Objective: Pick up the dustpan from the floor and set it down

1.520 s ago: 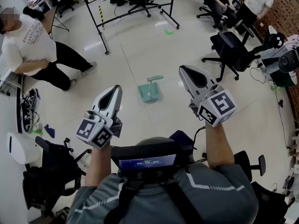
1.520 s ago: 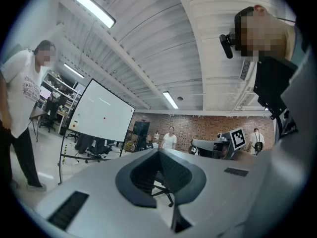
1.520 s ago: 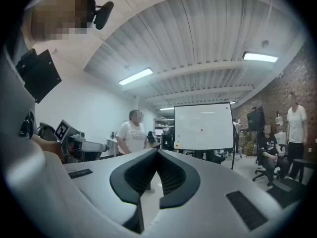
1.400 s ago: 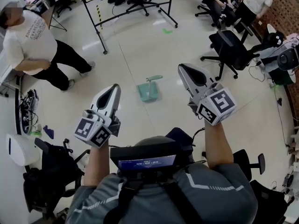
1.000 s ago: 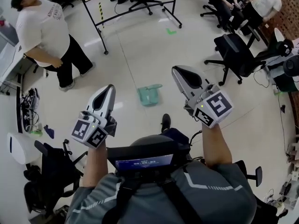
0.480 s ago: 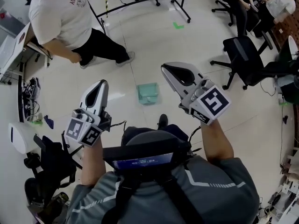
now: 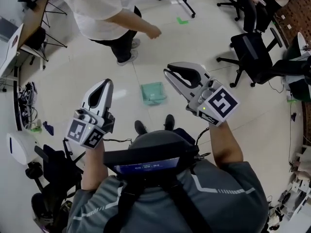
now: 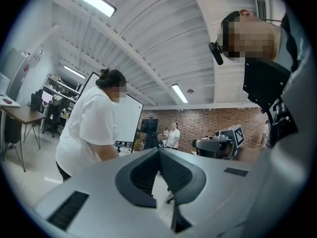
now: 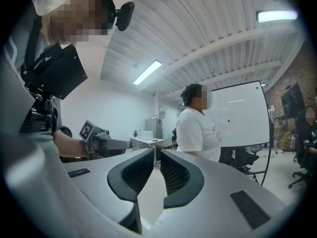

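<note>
The green dustpan [image 7: 153, 92] lies flat on the pale floor, just ahead of my shoes [image 7: 168, 122]. Both grippers are held level at waist height, well above it and touching nothing. My left gripper [image 7: 107, 83] is to the dustpan's left, with its jaws together and empty; its own view [image 8: 159, 150] shows the tips meeting. My right gripper [image 7: 168, 72] is over the dustpan's right side. Its jaws are opening, and a narrow gap with nothing in it shows in the right gripper view [image 9: 157, 153]. Neither gripper view shows the dustpan.
A person in a white shirt [image 7: 104, 6] stands on the floor just beyond the dustpan, one hand [image 7: 154, 32] stretched out. Black office chairs [image 7: 252, 52] stand at the right. A green tape mark [image 7: 182, 20] is farther off. A black chair and gear [image 7: 51, 171] sit at my lower left.
I have walked closer, so the dustpan now lies near my feet. The person in white has crossed from the left to right behind it. My right gripper's jaws have parted slightly.
</note>
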The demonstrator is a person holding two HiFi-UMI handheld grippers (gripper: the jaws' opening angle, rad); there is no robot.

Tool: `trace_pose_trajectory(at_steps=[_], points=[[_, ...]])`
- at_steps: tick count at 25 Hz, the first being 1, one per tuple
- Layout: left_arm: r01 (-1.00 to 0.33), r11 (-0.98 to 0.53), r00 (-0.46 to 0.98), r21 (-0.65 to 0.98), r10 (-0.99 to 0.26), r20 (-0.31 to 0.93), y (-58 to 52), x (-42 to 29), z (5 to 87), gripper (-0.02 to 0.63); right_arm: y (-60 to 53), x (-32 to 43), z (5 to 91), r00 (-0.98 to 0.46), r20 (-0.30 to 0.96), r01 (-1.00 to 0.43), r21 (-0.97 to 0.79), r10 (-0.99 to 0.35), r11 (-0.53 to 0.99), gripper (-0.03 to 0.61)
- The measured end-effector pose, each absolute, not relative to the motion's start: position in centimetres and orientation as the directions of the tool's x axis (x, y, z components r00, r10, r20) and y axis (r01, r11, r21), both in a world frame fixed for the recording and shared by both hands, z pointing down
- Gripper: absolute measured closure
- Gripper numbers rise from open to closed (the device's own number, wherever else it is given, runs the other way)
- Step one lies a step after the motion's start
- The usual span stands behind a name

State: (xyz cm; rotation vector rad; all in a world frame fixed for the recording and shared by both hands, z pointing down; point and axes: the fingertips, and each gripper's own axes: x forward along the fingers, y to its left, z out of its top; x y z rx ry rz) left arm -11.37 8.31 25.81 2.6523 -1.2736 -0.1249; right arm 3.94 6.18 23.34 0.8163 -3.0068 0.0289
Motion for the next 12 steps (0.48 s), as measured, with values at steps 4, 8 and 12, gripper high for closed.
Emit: trace_pose_trajectory(at_steps=[4, 8, 12], points=[[-0.751, -0.616, 0.643, 0.237, -0.765, 0.047, 6.1, -12.2, 30.1, 0.591, 4.5, 2.0, 28.5, -0.892, 0.093, -0.446, -0.03, -0.442, 0.894, 0.475], [-0.733, -0.629, 0.668, 0.257, -0.737, 0.102, 4.6, -12.4, 35.9, 0.591, 3.7, -0.1, 35.8, -0.909, 0.226, -0.372, -0.054, -0.351, 0.927, 0.428], [-0.72, -0.636, 0.687, 0.278, -0.709, 0.155, 3.4, -12.5, 43.0, 0.591, 2.8, -1.7, 44.7, -0.908, 0.322, -0.305, -0.074, -0.267, 0.949, 0.391]])
